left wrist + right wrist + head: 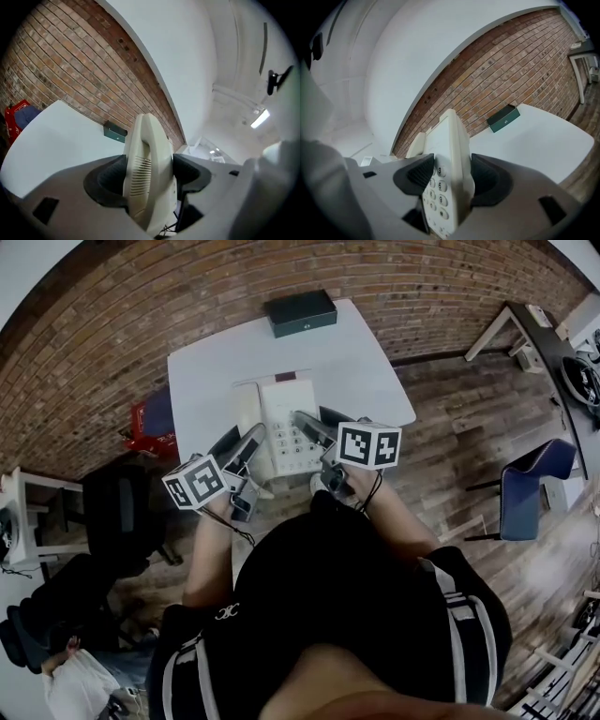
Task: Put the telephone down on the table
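Note:
A cream desk telephone (286, 423) with a keypad and a handset on its left side is held over the near part of the white table (206, 381). My left gripper (246, 454) is shut on its handset side (145, 173). My right gripper (314, 432) is shut on its keypad side (447, 159), with the number keys showing against the left pad. In both gripper views the pads press on the phone's body. Whether the phone's underside touches the tabletop is hidden from me.
A dark green box (300, 313) lies at the table's far edge by the brick wall. A red object (150, 423) and a black bag (117, 512) are left of the table. A blue chair (530, 488) and a desk (534, 334) stand at the right.

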A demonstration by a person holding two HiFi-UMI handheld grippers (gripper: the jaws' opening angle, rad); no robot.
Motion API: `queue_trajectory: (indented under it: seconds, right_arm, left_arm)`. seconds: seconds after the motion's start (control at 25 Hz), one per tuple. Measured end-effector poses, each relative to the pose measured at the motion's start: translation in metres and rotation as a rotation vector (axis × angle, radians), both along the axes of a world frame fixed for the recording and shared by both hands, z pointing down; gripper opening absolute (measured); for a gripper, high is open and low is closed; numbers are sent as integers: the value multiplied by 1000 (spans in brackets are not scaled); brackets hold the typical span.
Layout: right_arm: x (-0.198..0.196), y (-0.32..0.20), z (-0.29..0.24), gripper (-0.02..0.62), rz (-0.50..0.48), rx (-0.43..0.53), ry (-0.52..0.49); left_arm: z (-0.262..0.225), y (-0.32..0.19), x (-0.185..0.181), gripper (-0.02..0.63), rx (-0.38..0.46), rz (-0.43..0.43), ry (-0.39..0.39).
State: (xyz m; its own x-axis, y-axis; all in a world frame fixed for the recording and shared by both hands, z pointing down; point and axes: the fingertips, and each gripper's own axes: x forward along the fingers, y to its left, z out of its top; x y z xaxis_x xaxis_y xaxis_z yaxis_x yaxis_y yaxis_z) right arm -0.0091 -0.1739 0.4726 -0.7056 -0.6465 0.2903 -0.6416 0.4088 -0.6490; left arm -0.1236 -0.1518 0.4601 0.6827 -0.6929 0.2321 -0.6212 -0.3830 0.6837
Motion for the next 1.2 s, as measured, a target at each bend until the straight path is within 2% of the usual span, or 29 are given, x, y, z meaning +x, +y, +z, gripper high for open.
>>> queue_trajectory:
  seconds: [0.24, 0.64, 0.88, 1.2]
  right_arm:
    - [4, -64, -4, 213, -45, -19, 5]
    - [11, -163, 6, 213, -125, -61, 21]
    - [12, -198, 25, 213, -152, -108, 28]
    - [-4, -216, 64, 213, -141, -162, 37]
  left_arm:
    - [-11, -61, 10, 310, -14, -24, 10]
    - [1, -152, 20, 310, -66, -80, 12]
    - [20, -186, 21, 310, -111, -93, 8]
    - [58, -207, 5, 309, -188, -65, 5]
